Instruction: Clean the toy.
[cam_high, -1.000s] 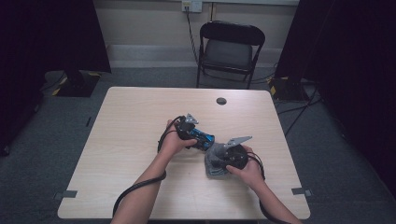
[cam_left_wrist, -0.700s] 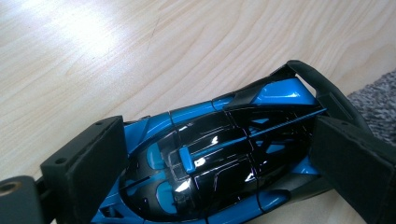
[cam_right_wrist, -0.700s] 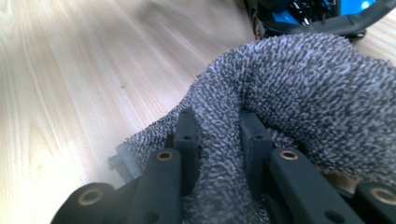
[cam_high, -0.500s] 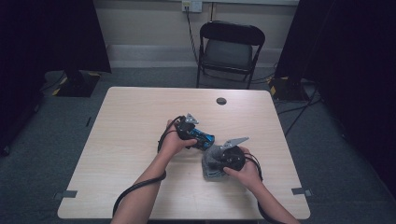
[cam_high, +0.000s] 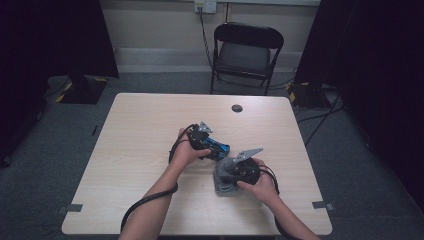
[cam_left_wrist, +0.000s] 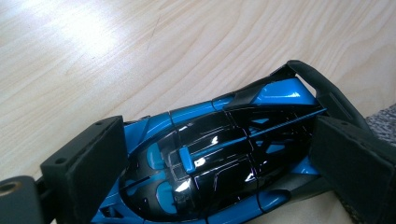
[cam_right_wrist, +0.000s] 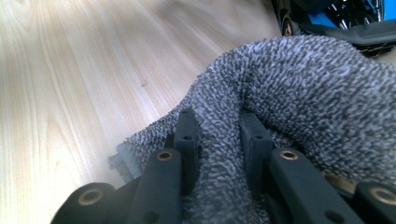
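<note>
High view, centre of frame: left gripper (cam_high: 212, 145) holds a blue toy car (cam_high: 218, 148) on the table (cam_high: 125, 165). Right gripper (cam_high: 235, 172), just below and right of it, sits on a grey cloth (cam_high: 222, 186).

Left gripper view: car (cam_left_wrist: 210, 158) lies between the two pads, which flank its sides at lower left and right of frame. Contact looks real on the left pad; on the right I cannot be sure. I read it as a steadying grip on the car.

Right gripper view: jaws nearly closed, pinching a fold of cloth (cam_right_wrist: 289, 93) at lower centre. Car's dark edge sits at upper right, cloth bunched just beside it.

Change against the earlier frames: very little. Left gripper and car have not shifted; right gripper has crept slightly left and down with the cloth, jaws no wider.

Judgement: cloth is gripped and ready, car is pinned, but wiping contact is not yet established. Next move likely brings cloth onto the car body.
</note>
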